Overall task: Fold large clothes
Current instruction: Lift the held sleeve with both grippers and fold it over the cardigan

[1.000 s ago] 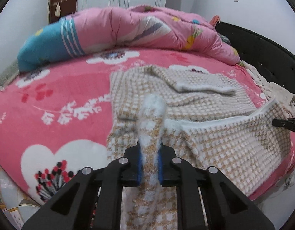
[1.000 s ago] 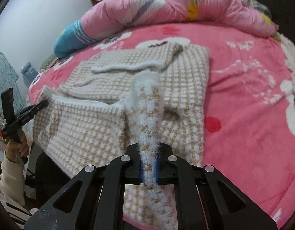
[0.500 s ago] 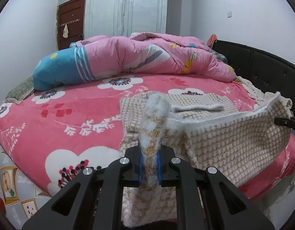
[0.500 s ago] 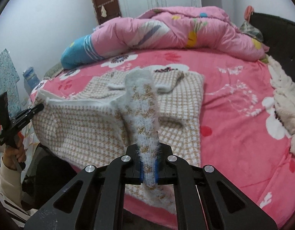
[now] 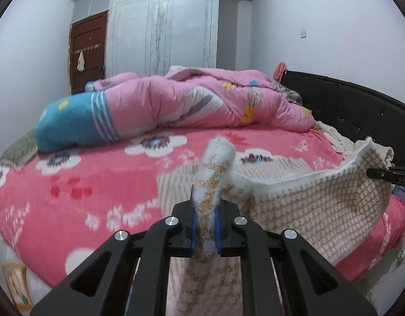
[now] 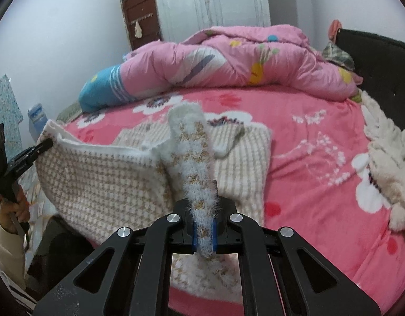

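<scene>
Lifting: you have raised both grippers since a second ago; the views now look across the bed [image 5: 78,184] rather than down onto it, and the wardrobe [image 5: 162,29] and door [image 6: 139,18] have come into sight.
Left gripper [image 5: 205,226]: pressed together on a fuzzy fold of the sweater [image 5: 321,210], one lower corner; the knit stands up between the blue pads.
Right gripper [image 6: 204,233]: likewise clamped on the other lower corner of the same sweater; its tip also shows at the right edge of the left wrist view.
Sweater: checked beige and white; the near half now hangs stretched between your two grippers, while the upper part with the folded-in sleeve [image 6: 228,144] lies flat on the pink floral blanket.
Hem edge: taut and fairly level from one gripper to the other, no longer slack on the bed.
Meaning: the bottom half looks free to be carried forward over the top half, so the cross fold appears ready to start.
Risk: the pink duvet [image 5: 202,100] is well apart; the lying part may drag if you pull back.
</scene>
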{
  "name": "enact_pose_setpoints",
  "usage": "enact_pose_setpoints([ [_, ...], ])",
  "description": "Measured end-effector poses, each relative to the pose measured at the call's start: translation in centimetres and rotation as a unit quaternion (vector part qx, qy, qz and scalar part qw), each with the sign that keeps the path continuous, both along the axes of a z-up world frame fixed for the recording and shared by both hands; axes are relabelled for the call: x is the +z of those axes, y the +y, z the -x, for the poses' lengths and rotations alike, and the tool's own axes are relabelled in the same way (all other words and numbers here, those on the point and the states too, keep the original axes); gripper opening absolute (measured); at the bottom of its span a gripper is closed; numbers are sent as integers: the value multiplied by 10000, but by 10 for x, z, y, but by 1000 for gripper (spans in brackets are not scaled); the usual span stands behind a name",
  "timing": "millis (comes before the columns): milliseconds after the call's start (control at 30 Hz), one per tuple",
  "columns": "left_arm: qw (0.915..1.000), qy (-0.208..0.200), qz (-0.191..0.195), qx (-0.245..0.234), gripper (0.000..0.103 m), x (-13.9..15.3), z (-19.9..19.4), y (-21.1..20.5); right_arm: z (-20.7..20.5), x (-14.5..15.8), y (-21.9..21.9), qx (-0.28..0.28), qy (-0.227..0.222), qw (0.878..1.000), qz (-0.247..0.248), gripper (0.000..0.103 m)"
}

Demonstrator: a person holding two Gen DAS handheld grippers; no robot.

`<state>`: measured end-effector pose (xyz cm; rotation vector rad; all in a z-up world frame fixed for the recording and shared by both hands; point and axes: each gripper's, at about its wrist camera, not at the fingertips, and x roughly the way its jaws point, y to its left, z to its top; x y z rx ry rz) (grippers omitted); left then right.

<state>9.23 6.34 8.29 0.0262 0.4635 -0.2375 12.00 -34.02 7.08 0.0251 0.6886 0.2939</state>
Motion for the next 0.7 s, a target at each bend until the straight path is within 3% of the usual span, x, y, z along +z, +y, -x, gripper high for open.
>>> enact_pose_setpoints([
  [167,9999,-106,-119,-66,10,20,-59,-4,-55,23,0,-46,-259,9996,74,5],
  [333,9996,258,-52,-45,10,18,-161,5,-141,25,0,-175,-207,9996,109,5],
  [433,9981,597,-146,-75,10,-1,-220,2,-201,-1,5,-321,91,9991,253,5],
  [500,9940,1085,-45,-97,10,-26,-260,1,-229,-25,8,-426,351,9977,394,5],
  [567,9861,1654,165,-69,13,-58,-293,5,-261,-67,5,-524,888,9940,378,7],
  [633,9723,2318,310,15,19,-99,-320,10,-280,-103,-4,-643,1420,9875,211,15],
  [700,9631,2658,407,120,40,-122,-330,19,-284,-116,-18,-832,1581,9839,-23,47],
])
